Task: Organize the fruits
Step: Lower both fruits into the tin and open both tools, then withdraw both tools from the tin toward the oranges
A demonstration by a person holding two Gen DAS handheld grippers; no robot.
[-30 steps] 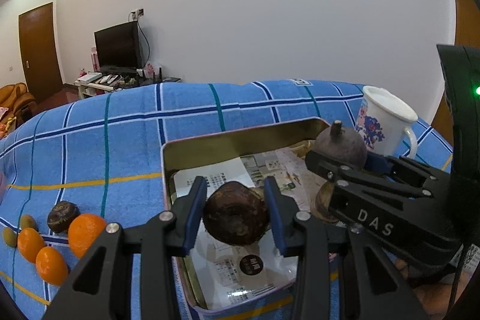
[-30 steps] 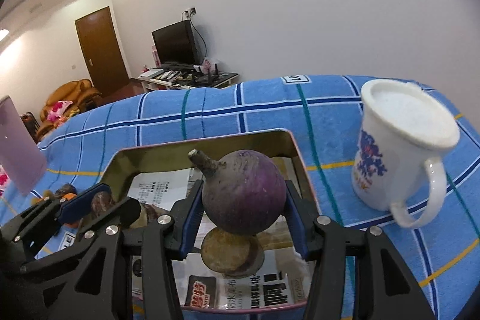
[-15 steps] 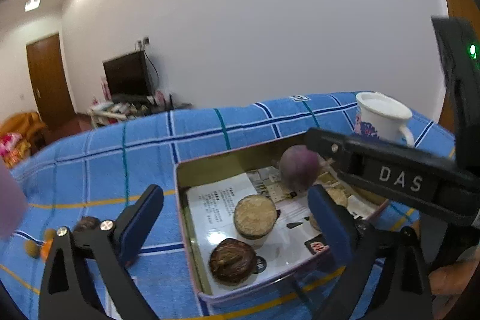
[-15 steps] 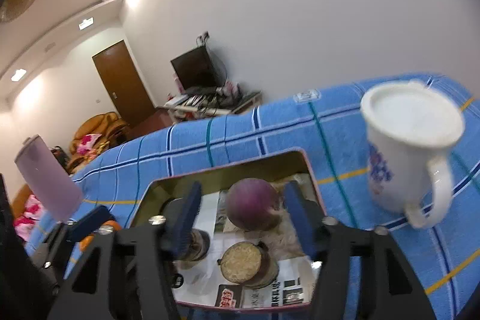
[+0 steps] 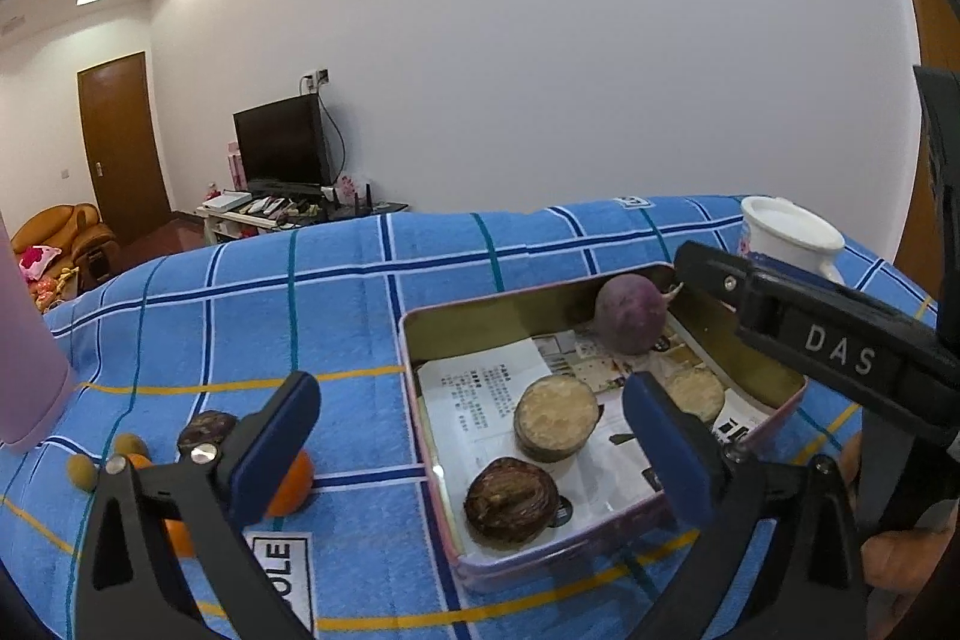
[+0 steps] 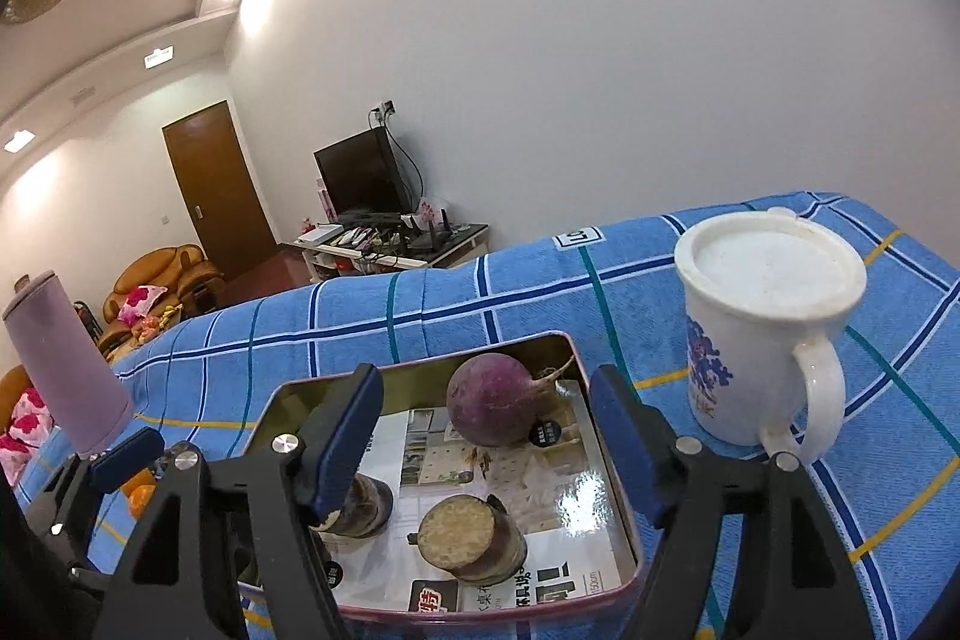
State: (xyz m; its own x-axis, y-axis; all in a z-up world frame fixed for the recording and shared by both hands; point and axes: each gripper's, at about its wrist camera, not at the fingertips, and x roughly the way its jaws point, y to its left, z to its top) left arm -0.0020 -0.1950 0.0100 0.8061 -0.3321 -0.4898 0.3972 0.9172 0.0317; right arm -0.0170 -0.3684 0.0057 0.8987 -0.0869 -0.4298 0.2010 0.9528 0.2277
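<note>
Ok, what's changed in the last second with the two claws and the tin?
Both let go. The left claw has just been opening and dropped the dark brown root into the tin; the right claw has just been opening too, leaving the purple turnip at the far end. Both now hold nothing. The mug and the oranges on the cloth stayed put.

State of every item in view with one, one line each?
Left gripper: open, empty, jaws just opened.
Right gripper: open, empty, jaws just opened.
Tin: lidless, paper-lined, holds produce.
Radish: lying in tin's far corner.
Dark round piece: in tin, near corner.
Mug: upright, lidded.
Oranges: on cloth, outside tin.
</note>
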